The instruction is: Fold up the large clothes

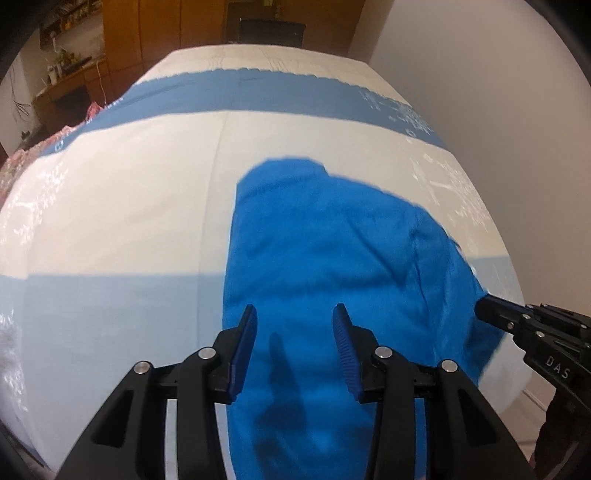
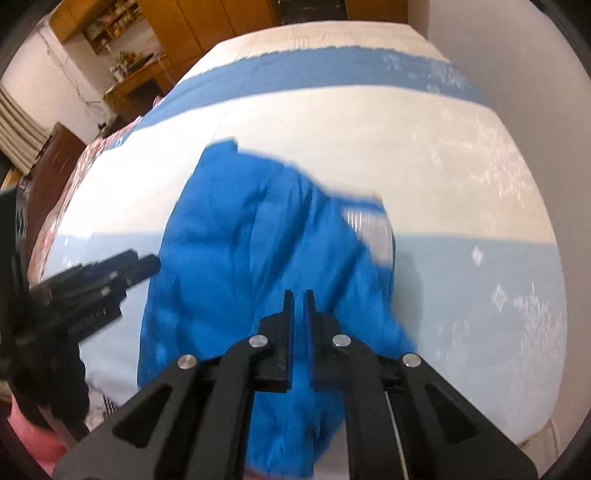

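A bright blue garment (image 1: 332,258) lies partly folded on a bed with a white and light-blue cover (image 1: 129,203). My left gripper (image 1: 293,314) is open and hovers over the garment's near part, holding nothing. My right gripper (image 2: 299,295) has its jaws nearly closed above the garment (image 2: 240,258); whether cloth is pinched between them I cannot tell. The right gripper shows in the left wrist view (image 1: 491,306) at the garment's right edge. The left gripper shows in the right wrist view (image 2: 147,264) at the garment's left edge. A white printed patch (image 2: 369,225) shows on the garment's right side.
A darker blue band (image 1: 258,92) crosses the far part of the bed cover. A white wall (image 1: 498,92) runs along the bed's right side. Wooden cabinets (image 2: 207,26) and a cluttered desk (image 2: 136,74) stand beyond the bed. Pink patterned fabric (image 1: 22,162) lies at the bed's left edge.
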`<action>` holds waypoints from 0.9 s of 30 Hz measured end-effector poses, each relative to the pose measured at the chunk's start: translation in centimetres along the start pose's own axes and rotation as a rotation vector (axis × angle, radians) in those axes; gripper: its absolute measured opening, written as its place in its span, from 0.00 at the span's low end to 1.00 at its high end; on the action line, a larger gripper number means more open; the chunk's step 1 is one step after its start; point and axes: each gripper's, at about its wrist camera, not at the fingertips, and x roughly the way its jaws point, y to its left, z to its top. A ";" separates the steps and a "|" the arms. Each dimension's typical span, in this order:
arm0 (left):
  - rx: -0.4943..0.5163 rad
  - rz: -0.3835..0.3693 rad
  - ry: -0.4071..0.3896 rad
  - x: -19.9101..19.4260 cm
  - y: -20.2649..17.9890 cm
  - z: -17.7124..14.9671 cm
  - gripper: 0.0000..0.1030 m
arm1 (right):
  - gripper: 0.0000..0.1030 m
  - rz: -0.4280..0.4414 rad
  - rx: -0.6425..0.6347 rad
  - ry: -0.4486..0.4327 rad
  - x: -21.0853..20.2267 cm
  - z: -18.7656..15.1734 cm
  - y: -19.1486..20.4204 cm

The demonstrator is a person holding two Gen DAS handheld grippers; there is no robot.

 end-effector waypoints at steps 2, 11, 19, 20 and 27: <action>0.004 0.024 -0.008 1.1 -0.2 1.1 0.41 | 0.06 -0.002 0.006 -0.003 1.7 1.0 -0.3; 0.010 0.038 0.073 7.4 -0.2 3.8 0.43 | 0.00 -0.037 0.120 0.094 9.1 2.8 -4.4; 0.011 0.030 0.099 7.9 -0.1 3.4 0.43 | 0.00 0.051 0.195 0.076 8.7 1.9 -5.8; 0.005 0.031 0.096 7.2 0.1 3.4 0.43 | 0.00 0.064 0.204 0.071 8.0 1.7 -5.9; 0.019 0.064 0.024 1.8 1.0 -1.3 0.42 | 0.06 0.047 0.131 0.036 2.4 -2.6 -3.9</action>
